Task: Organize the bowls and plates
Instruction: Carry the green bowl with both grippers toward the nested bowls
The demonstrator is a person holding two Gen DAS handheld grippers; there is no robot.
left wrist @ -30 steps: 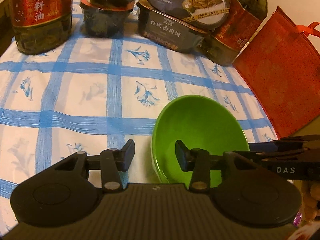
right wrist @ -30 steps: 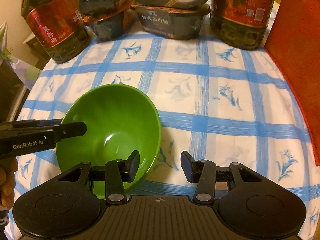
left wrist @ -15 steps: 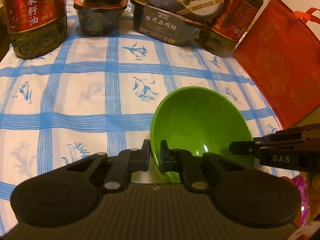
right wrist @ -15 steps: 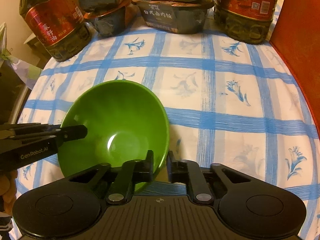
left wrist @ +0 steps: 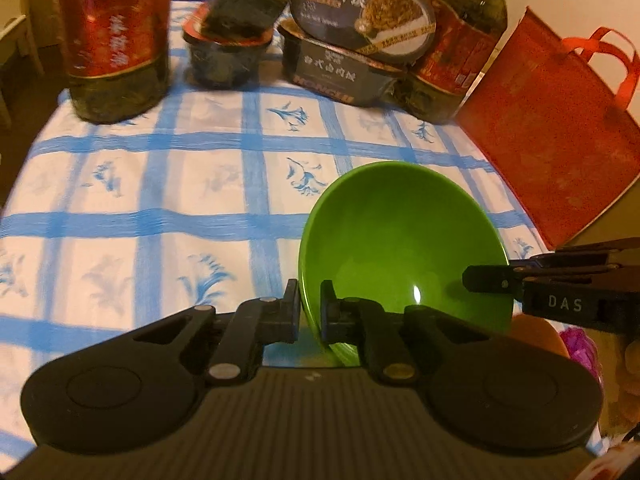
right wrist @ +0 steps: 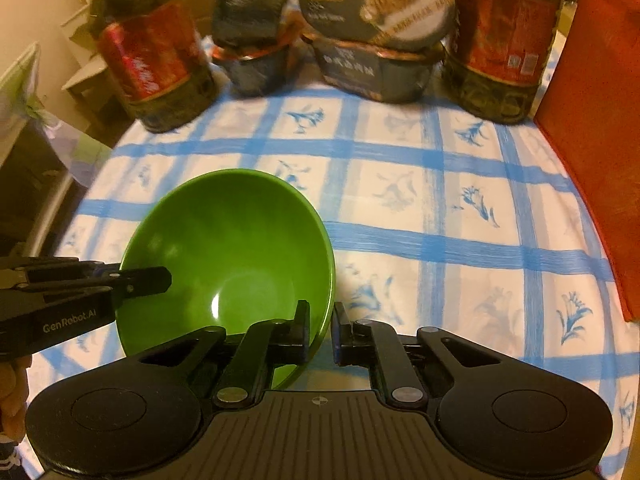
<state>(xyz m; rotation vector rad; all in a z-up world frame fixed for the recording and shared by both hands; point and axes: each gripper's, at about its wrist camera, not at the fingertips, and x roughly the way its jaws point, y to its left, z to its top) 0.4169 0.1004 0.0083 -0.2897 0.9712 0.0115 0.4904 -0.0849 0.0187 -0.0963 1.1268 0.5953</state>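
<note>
A green bowl (left wrist: 400,240) hangs a little above the blue-checked tablecloth (left wrist: 160,200), held from both sides. My left gripper (left wrist: 309,312) is shut on the bowl's left rim, one finger inside and one outside. In the right wrist view the same green bowl (right wrist: 232,248) shows at lower left, and my right gripper (right wrist: 321,334) is shut on its right rim. Each gripper also appears in the other's view: the right gripper (left wrist: 480,278) at the bowl's right edge, the left gripper (right wrist: 156,278) at its left edge. The bowl is empty.
Along the table's back stand two large oil bottles (left wrist: 114,40) (left wrist: 452,56) and stacked dark food containers (left wrist: 352,52). A red fabric bag (left wrist: 560,136) stands at the right edge. A hand (right wrist: 14,396) shows at the lower left of the right wrist view.
Both grippers went from open around the bowl's rim to shut on it. The bowl has since risen off the cloth and the whole view has pulled back.
</note>
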